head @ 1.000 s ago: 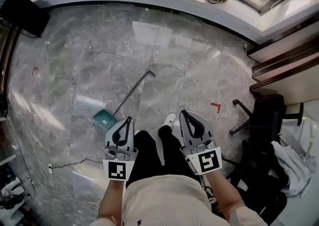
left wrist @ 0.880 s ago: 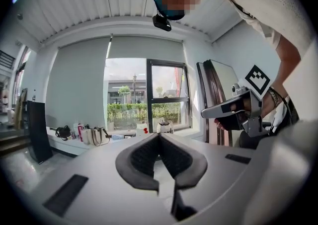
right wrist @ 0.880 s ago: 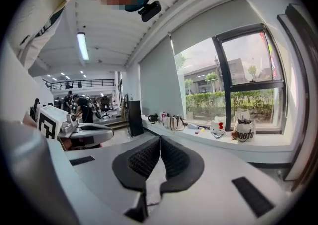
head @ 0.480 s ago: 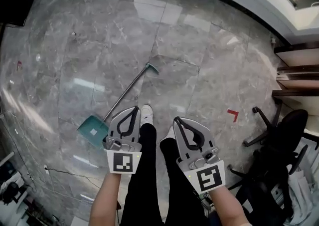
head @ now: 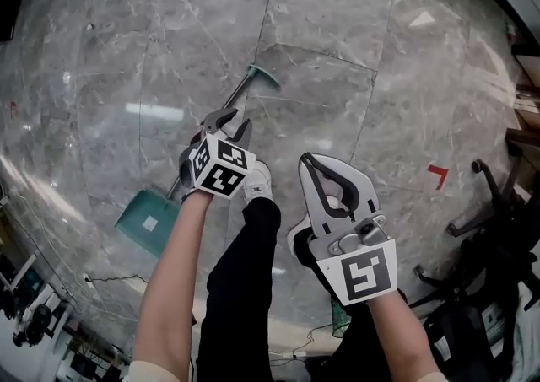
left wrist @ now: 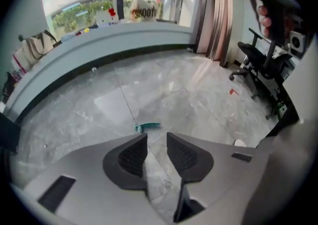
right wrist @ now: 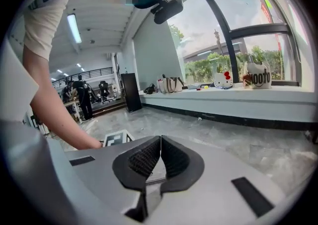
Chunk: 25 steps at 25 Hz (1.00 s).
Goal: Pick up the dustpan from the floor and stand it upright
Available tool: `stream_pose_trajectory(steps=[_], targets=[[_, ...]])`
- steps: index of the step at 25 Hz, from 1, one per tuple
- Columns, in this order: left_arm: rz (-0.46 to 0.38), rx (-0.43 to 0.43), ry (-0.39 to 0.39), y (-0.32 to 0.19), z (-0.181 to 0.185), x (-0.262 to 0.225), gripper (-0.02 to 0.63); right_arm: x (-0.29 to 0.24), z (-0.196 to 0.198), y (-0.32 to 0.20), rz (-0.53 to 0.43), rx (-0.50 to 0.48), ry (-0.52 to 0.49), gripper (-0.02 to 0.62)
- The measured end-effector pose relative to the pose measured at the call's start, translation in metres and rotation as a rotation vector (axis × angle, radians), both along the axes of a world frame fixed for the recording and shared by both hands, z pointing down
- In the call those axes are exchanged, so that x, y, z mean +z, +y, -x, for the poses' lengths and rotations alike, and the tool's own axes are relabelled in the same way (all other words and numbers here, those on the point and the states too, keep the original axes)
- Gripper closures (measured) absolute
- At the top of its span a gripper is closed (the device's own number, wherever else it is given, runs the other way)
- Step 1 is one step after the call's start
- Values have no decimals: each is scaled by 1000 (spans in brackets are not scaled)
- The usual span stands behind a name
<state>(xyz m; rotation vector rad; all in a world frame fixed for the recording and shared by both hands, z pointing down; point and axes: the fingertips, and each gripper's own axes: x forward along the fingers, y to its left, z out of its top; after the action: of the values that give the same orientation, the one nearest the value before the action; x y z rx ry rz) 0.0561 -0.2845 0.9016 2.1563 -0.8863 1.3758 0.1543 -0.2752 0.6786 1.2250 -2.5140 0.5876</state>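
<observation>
The dustpan lies flat on the grey marble floor, with its teal pan (head: 150, 222) at the lower left. Its thin metal pole (head: 236, 104) runs up and right to a teal grip (head: 264, 78). My left gripper (head: 229, 125) points steeply down right over the pole, below the grip. Its jaws are opening, and I cannot tell whether the pole lies between them. In the left gripper view the teal grip (left wrist: 147, 127) shows just beyond the left gripper (left wrist: 156, 138). My right gripper (head: 314, 163) hangs shut and empty to the right, away from the dustpan. It is seen shut in its own view too (right wrist: 159, 142).
The person's black-trousered legs and a white shoe (head: 257, 182) stand between the grippers. A black office chair (head: 494, 203) and a red tape mark (head: 438, 174) are to the right. A cable (head: 110, 277) lies at the lower left. A curved window ledge (left wrist: 99, 40) bounds the far floor.
Both grippers have come down close to the floor. The left one tipped down onto the dustpan's pole and its jaws parted. The right one stayed shut.
</observation>
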Motion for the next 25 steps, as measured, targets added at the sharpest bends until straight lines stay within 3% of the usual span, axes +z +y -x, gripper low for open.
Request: stream_pose_trajectory(steps=[5,8,12,23,25], targets=[[106,4,-74,-24,11,100,491,68,3,-9,42,63,-44,577],[189,-18,-84,-36,16,150,482,105,10,-16,54,61,-54,577],[247,8,-154,-45,30,206,474,150,17,-27,58,42,-55,577],[306,7,-187,-47,29,267,474,200,-7,-43,63,138,-23,577],[307,-18,-184,-44,33,267,515,197,-13,-43,67,157,-15,577]])
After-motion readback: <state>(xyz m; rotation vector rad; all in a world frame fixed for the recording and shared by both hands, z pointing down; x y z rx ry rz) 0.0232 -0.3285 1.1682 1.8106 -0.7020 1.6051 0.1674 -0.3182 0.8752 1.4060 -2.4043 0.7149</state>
